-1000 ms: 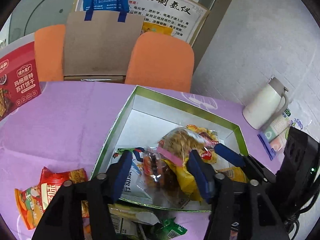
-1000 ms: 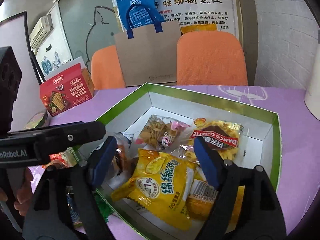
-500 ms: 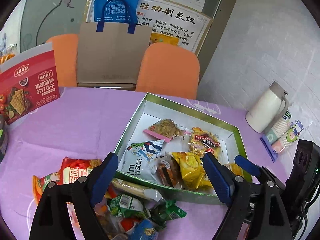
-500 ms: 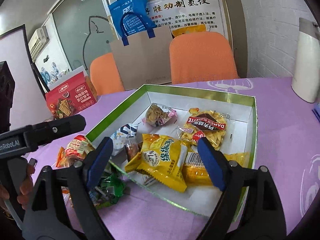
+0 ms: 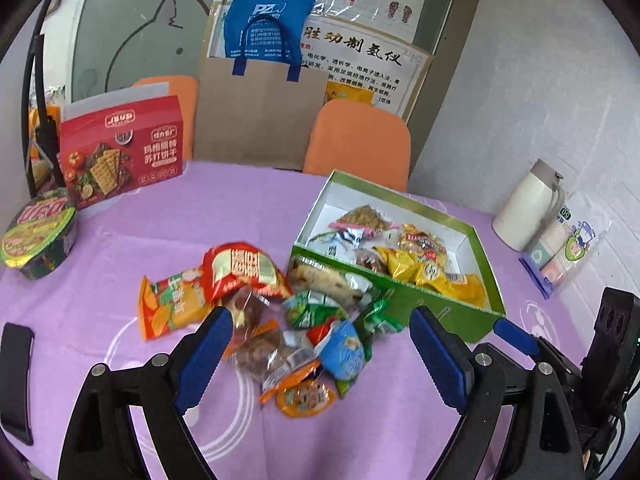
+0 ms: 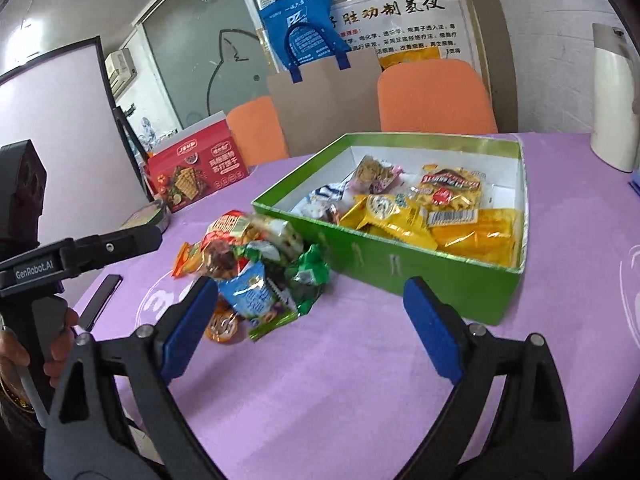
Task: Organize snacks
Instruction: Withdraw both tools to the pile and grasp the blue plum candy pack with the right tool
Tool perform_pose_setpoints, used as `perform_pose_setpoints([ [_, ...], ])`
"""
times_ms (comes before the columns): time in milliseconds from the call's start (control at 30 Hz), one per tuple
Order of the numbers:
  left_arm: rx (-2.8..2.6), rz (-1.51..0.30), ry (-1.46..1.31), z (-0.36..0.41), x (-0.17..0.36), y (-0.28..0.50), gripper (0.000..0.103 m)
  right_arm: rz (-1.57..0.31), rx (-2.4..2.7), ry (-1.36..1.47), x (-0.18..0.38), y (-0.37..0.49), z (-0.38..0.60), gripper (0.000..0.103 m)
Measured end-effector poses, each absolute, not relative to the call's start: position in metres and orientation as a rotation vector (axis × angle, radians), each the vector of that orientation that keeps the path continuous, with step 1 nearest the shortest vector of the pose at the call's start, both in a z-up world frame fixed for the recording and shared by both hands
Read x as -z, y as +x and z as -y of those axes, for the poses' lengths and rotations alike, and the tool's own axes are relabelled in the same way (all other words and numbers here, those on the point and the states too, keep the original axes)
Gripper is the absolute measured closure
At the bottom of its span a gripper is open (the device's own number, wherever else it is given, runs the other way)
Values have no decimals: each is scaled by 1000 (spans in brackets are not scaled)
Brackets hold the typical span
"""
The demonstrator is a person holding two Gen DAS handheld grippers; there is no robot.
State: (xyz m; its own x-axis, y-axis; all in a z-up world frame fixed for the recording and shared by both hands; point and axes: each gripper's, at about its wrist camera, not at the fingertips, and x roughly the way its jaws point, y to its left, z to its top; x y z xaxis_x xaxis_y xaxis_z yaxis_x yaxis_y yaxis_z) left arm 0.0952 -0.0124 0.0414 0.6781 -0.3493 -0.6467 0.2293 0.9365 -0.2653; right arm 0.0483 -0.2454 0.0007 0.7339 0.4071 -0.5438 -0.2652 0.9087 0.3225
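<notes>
Snacks (image 5: 276, 312) are seen heaped on the purple surface (image 5: 168, 220) just left of the green box (image 5: 400, 292), in which more packets (image 6: 404, 216) are held, while the left tongs (image 5: 320, 344) and right tongs (image 6: 312, 320) are held wide apart, empty, above the surface.
</notes>
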Motion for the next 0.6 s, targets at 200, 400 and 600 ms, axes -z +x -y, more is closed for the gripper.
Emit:
perform_pose_setpoints([
  [200, 352, -826, -205, -14, -2, 66, 11, -726, -476, 150, 21, 59, 208, 41],
  [400, 360, -868, -201, -28, 23, 50, 12, -749, -542, 46, 30, 83, 173, 42],
  [600, 407, -873, -207, -30, 30, 48, 12, -799, -539, -7, 41, 105, 159, 46],
])
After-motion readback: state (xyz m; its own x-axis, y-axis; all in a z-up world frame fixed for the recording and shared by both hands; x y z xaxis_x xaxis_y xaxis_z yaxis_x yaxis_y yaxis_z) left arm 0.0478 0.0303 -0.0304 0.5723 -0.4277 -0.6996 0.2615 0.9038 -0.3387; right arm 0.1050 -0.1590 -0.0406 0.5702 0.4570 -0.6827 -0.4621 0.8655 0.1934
